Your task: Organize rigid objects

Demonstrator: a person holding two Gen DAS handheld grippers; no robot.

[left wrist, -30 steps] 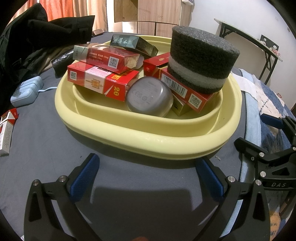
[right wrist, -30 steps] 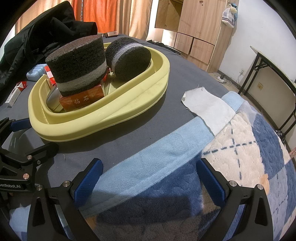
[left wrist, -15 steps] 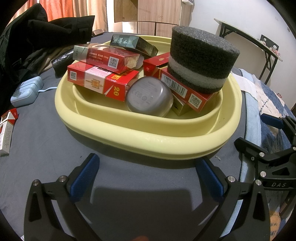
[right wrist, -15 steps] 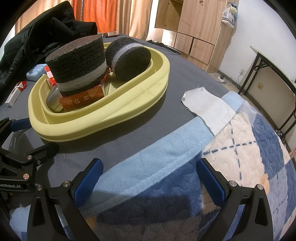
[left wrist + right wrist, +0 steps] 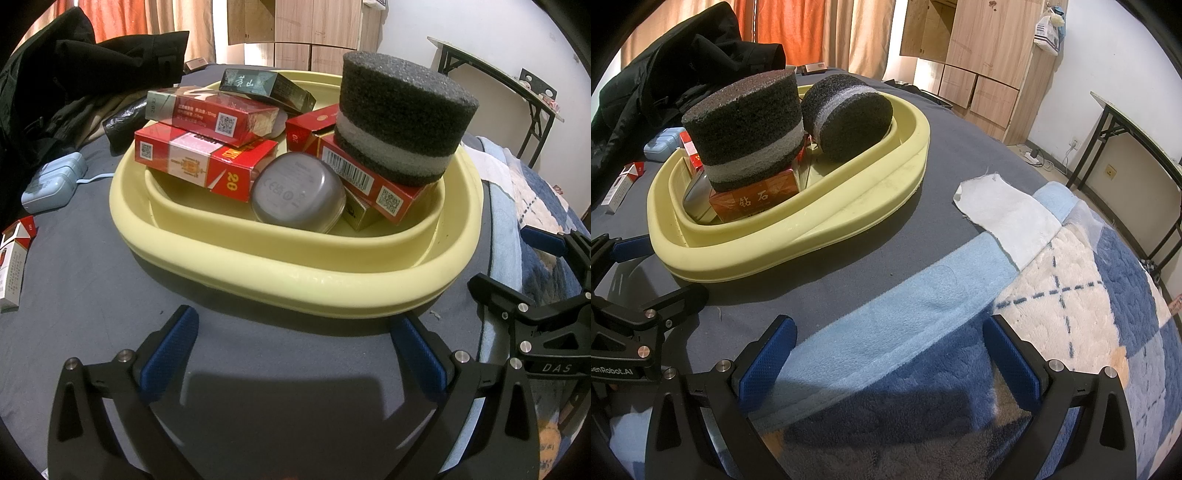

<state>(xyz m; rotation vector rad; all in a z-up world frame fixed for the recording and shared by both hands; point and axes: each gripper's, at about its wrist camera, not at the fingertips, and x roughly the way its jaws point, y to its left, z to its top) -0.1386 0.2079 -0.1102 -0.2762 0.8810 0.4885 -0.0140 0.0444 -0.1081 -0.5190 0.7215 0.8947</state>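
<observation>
A pale yellow basin [image 5: 295, 273] [image 5: 820, 229] sits on a grey bedsheet and holds several red cigarette boxes [image 5: 207, 164], a dark green box [image 5: 266, 86], a grey rounded case [image 5: 299, 192] and a dark foam cylinder [image 5: 402, 118] [image 5: 746, 129] resting on a red box. A second foam cylinder [image 5: 849, 114] lies on its side at the basin's far end. My left gripper [image 5: 295, 354] is open, just in front of the basin's near rim. My right gripper [image 5: 886, 354] is open over the blue blanket, to the right of the basin. Both hold nothing.
A red-and-white cigarette box [image 5: 13, 266] lies on the sheet at the far left, beyond it a light blue case [image 5: 53, 182]. Black clothing [image 5: 74, 74] is piled at the back left. A white cloth [image 5: 1008, 218] lies on the blue checked blanket [image 5: 1089, 314]. A wardrobe stands behind.
</observation>
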